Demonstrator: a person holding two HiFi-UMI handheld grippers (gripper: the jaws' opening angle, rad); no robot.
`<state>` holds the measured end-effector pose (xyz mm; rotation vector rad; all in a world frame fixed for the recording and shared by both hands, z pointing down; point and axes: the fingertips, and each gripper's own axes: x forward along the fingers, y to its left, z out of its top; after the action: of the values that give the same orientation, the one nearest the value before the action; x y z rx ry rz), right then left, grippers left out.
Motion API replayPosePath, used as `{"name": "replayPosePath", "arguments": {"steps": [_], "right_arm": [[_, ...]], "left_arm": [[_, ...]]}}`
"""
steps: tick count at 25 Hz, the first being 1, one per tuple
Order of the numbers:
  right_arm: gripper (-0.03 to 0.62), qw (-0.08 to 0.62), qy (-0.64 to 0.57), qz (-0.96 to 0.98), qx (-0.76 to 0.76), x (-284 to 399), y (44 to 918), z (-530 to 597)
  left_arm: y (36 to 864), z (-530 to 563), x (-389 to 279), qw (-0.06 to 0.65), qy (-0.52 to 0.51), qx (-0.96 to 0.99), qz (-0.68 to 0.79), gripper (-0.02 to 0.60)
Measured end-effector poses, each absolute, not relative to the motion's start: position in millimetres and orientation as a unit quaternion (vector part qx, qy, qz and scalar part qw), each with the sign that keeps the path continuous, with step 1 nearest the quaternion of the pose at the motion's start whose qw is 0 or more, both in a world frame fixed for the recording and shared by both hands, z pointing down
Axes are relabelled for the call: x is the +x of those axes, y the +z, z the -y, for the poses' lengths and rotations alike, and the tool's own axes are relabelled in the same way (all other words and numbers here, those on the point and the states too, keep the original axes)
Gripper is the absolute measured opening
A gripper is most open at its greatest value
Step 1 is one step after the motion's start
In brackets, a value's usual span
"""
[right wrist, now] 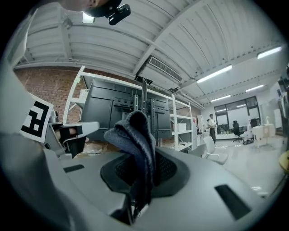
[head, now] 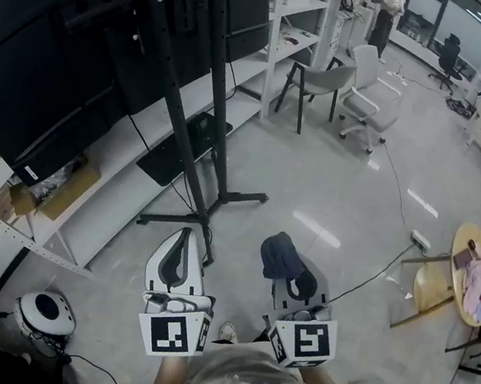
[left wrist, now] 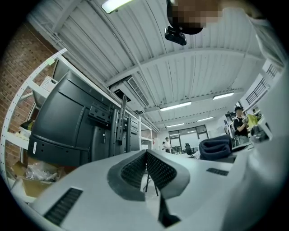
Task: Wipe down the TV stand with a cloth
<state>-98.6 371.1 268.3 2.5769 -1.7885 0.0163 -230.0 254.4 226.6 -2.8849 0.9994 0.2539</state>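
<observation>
While clamping cloth (right wrist: 133, 131) in right gripper (right wrist: 137, 169) jaws, left gripper (left wrist: 146, 164) jaws closed, empty. Looks soft, limp, light; best pinched at bunched fold. TV stand (head: 241, 197) upper left.

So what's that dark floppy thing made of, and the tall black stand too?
The cloth looks like soft knitted or towelling fabric in dark blue. Its surface is fuzzy and ribbed, and it droops in limp folds. The TV stand seems to be metal with a matte black coat, going by its thin, stiff, straight posts and flat legs, though that is not certain.
</observation>
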Motion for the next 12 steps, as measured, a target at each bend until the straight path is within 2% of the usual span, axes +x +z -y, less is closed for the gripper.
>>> {"name": "replayPosePath", "arguments": {"steps": [5, 12], "right_arm": [[0.057, -0.001, 0.044, 0.545, 0.837, -105, 289, -362], [0.057, 0.003, 0.036, 0.543, 0.839, -101, 286, -344]], "left_arm": [[233, -239, -239, 0.042, 0.080, -0.944, -0.316, 0.015], [230, -217, -231, 0.043, 0.086, -0.946, -0.310, 0.015]]}}
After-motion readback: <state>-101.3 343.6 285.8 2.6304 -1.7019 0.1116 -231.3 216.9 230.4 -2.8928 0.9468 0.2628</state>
